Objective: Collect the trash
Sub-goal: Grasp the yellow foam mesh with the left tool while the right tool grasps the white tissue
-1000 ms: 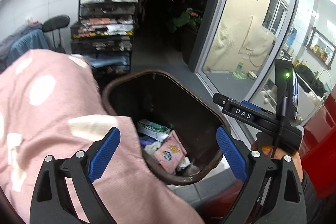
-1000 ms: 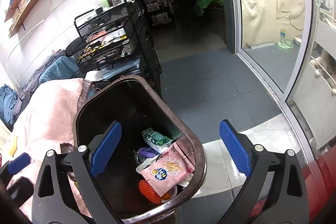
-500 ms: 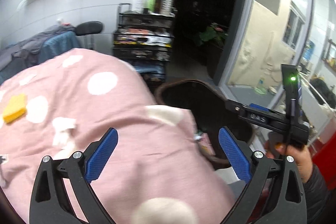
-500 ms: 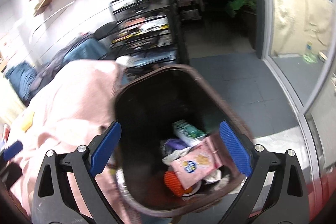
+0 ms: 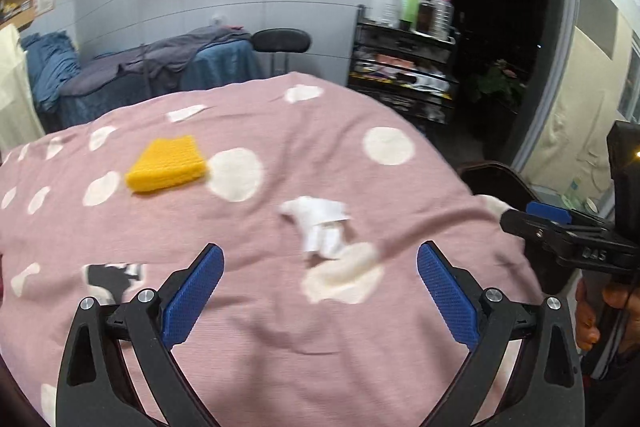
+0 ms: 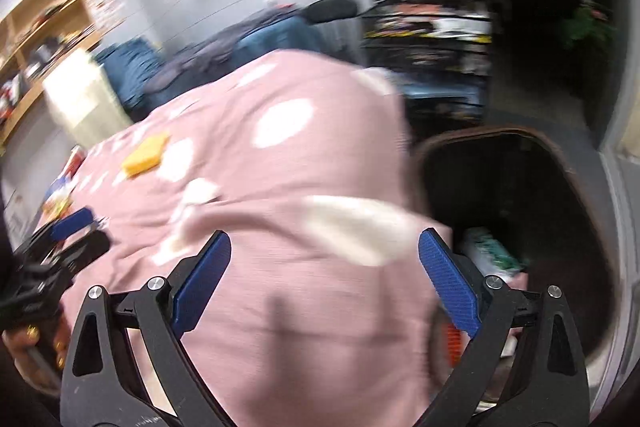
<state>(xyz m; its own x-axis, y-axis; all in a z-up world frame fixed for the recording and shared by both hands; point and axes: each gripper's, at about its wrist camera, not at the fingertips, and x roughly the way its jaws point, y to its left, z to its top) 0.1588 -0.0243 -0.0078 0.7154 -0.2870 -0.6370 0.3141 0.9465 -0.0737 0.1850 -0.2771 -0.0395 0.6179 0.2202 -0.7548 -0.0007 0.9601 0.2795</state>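
A crumpled white tissue [image 5: 320, 223] lies on the pink dotted tablecloth [image 5: 280, 327], just ahead of my open, empty left gripper [image 5: 318, 291]. A yellow sponge [image 5: 166, 163] lies farther back left; it also shows in the right wrist view [image 6: 146, 155]. A black-and-white scrap [image 5: 112, 275] lies near the left finger. My right gripper [image 6: 324, 283] is open and empty above the cloth's right edge, beside the brown trash bin [image 6: 560, 163], which holds wrappers [image 6: 496, 255]. The tissue [image 6: 198, 195] is blurred in the right wrist view.
A black wire cart [image 5: 404, 75] with bottles stands behind the table. A black stool [image 5: 280, 43] and a bed with blue-grey covers [image 5: 152, 67] are at the back. A glass door [image 5: 568, 107] is at the right. More packets [image 6: 60, 195] lie at the table's far left.
Both grippers have swung left from over the bin to over the table. The tissue and the sponge have come into view. Both stay open and empty.
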